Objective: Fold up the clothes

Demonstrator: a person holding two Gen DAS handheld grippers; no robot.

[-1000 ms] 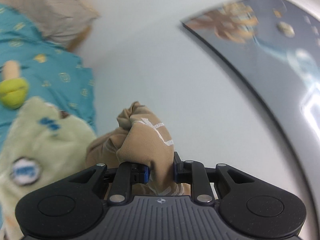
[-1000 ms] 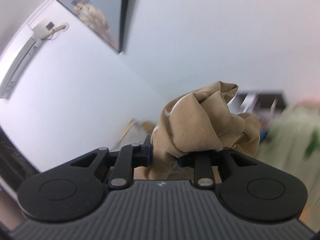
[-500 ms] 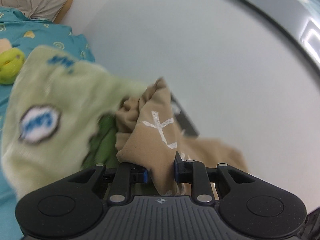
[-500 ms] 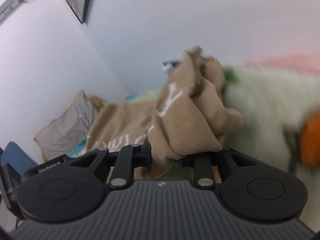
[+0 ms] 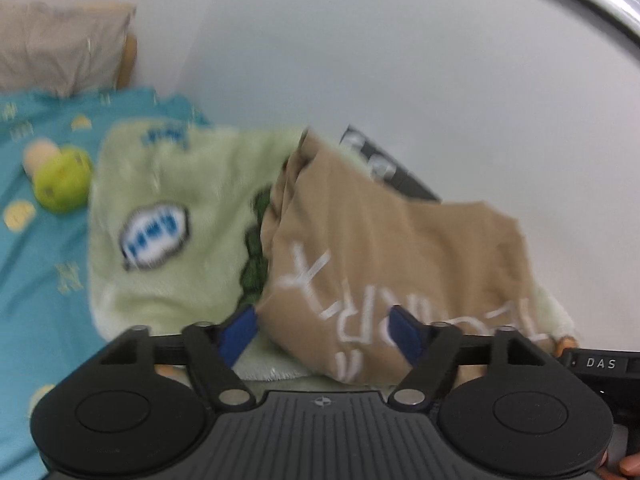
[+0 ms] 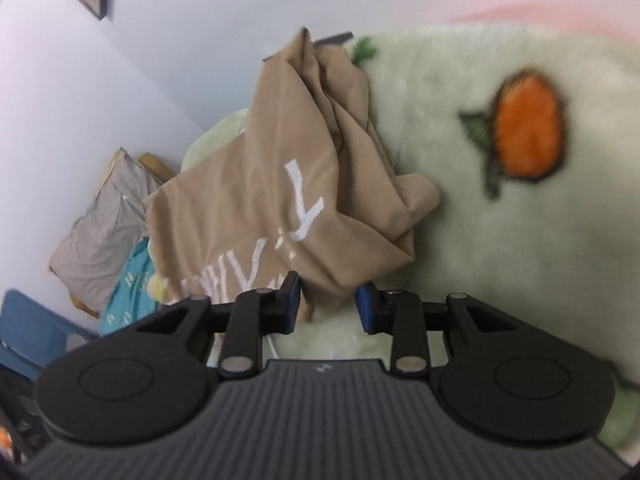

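Note:
A tan garment (image 5: 380,248) with white lettering lies crumpled on a pale green fleece blanket (image 5: 168,168). My left gripper (image 5: 322,320) is low over its near edge. Its jaws are opening wide, with the cloth lying loose between the blue pads (image 5: 240,328). In the right wrist view the same tan garment (image 6: 260,208) is heaped up, one corner standing in a peak. My right gripper (image 6: 328,300) is opening too. A fold of cloth hangs between its pads (image 6: 290,300), and the right pad stands clear of it.
The blanket (image 6: 480,240) carries an orange fruit print and lies on a teal sheet (image 5: 40,260). A green plush toy (image 5: 62,184) and a grey pillow (image 5: 60,48) sit at the left. A dark box (image 5: 384,168) is by the white wall, and a blue chair (image 6: 28,328) at the lower left.
Both grippers came down with the tan garment from in front of the wall onto the blanket. The left jaws sprang wide and let go; the right jaws parted slightly.

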